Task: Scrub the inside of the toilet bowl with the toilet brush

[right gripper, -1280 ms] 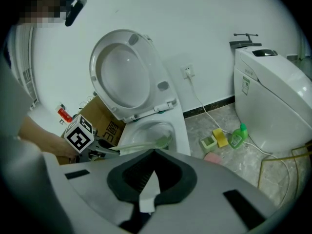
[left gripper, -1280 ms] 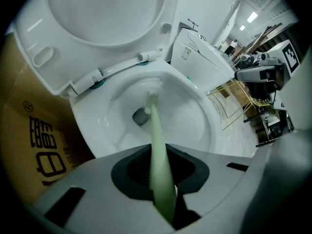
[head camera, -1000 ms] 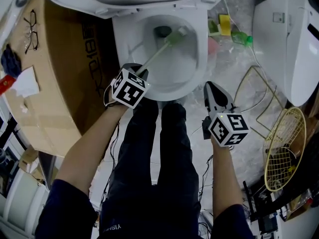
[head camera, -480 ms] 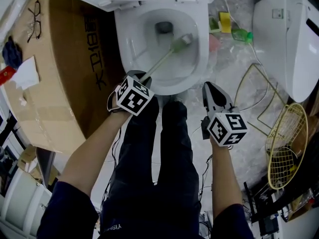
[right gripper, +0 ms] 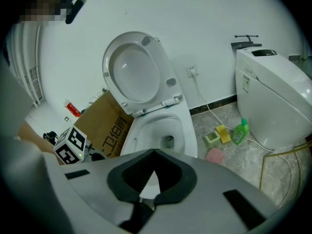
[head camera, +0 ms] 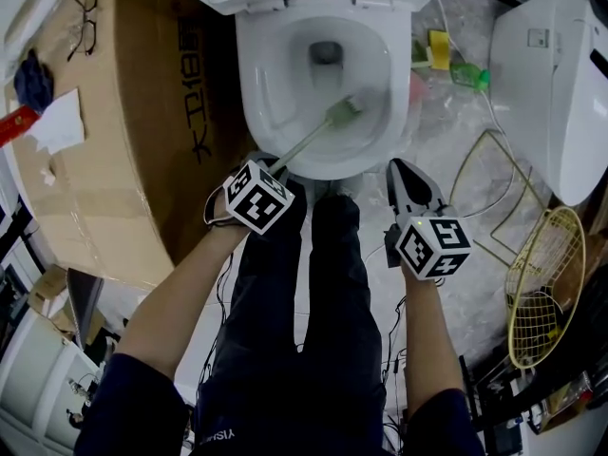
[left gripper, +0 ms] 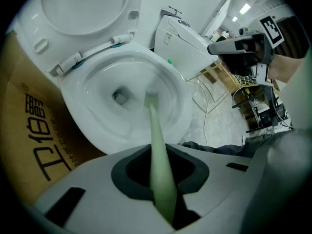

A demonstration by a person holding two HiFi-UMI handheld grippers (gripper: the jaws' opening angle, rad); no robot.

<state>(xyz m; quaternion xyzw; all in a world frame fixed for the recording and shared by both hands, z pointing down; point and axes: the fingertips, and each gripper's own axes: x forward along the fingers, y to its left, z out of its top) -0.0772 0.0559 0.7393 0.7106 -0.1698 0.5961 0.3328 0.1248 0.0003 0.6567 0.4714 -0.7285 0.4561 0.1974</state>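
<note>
Glossy ceramic toilet bowl (head camera: 261, 112), matt plastic toilet brush (head camera: 318, 131) (smooth handle), cardboard box (head camera: 114, 160)

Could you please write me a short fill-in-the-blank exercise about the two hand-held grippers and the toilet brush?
1. The left hand-held gripper is shut on the handle of the toilet ____.
2. The brush head sits inside the toilet ____.
3. The right hand-held gripper is shut and holds ____.
Missing words: brush; bowl; nothing.
</note>
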